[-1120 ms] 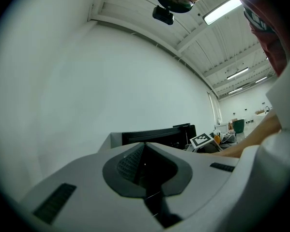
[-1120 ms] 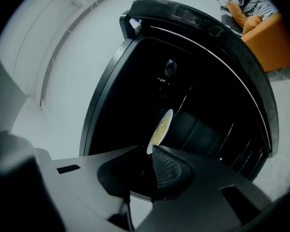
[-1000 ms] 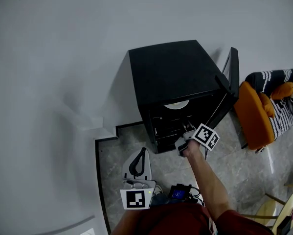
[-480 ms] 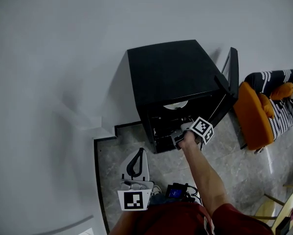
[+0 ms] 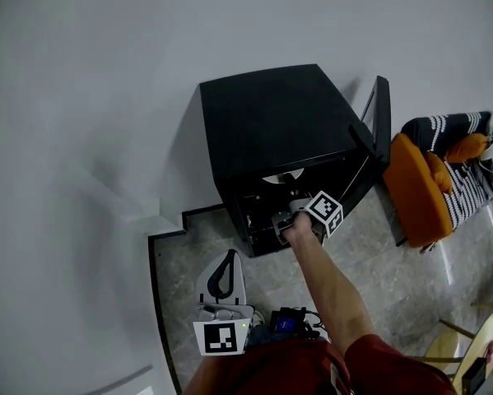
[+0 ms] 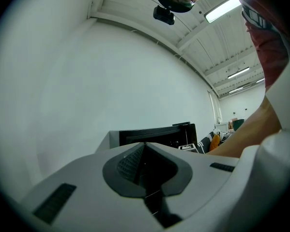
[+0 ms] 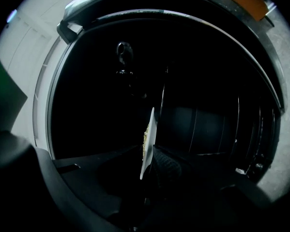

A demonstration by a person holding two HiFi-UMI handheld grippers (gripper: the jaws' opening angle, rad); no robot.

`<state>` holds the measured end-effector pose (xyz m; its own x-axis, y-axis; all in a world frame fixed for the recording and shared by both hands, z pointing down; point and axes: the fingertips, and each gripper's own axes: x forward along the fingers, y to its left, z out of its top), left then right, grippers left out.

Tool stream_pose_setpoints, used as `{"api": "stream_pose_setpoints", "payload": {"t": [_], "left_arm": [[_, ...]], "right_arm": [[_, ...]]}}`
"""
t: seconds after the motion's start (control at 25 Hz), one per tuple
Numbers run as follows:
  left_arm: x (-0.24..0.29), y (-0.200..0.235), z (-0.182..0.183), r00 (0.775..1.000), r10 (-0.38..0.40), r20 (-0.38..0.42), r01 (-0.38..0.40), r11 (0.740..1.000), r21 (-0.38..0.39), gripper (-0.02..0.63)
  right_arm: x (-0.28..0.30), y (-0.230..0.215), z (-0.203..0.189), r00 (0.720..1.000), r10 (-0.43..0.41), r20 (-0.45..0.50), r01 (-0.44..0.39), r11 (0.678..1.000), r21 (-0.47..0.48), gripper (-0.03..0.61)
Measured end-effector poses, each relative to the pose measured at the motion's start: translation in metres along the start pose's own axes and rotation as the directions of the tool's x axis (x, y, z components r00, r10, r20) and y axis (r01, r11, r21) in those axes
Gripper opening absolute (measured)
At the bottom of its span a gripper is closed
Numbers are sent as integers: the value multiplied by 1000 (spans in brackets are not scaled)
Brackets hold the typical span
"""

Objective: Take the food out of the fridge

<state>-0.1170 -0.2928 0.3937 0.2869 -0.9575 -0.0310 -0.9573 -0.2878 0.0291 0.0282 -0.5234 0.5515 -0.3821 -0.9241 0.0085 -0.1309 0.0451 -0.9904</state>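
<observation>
Starting on my left: the left claw [image 5: 231,257] hangs low by the person's body over the stone floor [image 5: 394,278], with its marker cube facing up. In its own view the two jaws are pressed together with nothing between them, so it is clenched and empty. Ahead of it and to its right stands the one small black fridge [image 5: 267,118], backed against the white wall [image 5: 90,97].

The right claw [image 7: 147,170] is reached into the open front of that fridge at the end of a bare forearm [image 5: 322,280]. In the head view only its rear and its cube show outside the cabinet. In its own view it is grasping the rim of a single white plate [image 7: 148,129], which I see edge-on, dead centre. The ribbed pad [image 7: 168,167] of one jaw lies against the plate's right face and the other jaw sits dark on its left. A small heap of pale yellowish food [image 7: 145,137] sits on the plate's left-hand face, just beyond the fingertips. I cannot tell what kind of food it is. Plate and food are both inside the dark cabinet.

Right of that claw the fridge's one door [image 5: 379,126] stands swung open. Further right, well apart from the claw, are one orange seat [image 5: 412,192] and one striped cloth [image 5: 448,134] beside it.
</observation>
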Motion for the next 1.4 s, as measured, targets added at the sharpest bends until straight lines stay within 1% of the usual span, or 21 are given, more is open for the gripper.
{"api": "stream_pose_setpoints", "payload": {"t": [0.28, 0.4, 0.56, 0.68, 1.16, 1.4], "left_arm": [[3, -9, 0, 1000, -17, 2, 17, 1000, 2, 14], [2, -9, -1, 1000, -17, 1, 17, 1000, 2, 14], [2, -10, -3, 1000, -19, 0, 19, 1000, 2, 14], [1, -10, -4, 1000, -18, -6, 18, 1000, 0, 15], [3, -12, -2, 1000, -21, 1, 21, 1000, 1, 14], [6, -12, -3, 1000, -27, 0, 27, 1000, 4, 14]], "right_arm": [[0, -3, 3, 999, 28, 31, -30, 997, 73, 61], [-1, -5, 3, 999, 22, 32, -24, 996, 87, 59], [-3, -10, 2, 999, 0, 40, -4, 993, 117, 40], [-6, -13, 1, 999, -16, 43, 11, 993, 119, 31], [-17, -11, 1, 999, -36, 28, 33, 995, 98, 31], [-30, -5, -6, 999, -39, 14, 38, 995, 96, 31]]}}
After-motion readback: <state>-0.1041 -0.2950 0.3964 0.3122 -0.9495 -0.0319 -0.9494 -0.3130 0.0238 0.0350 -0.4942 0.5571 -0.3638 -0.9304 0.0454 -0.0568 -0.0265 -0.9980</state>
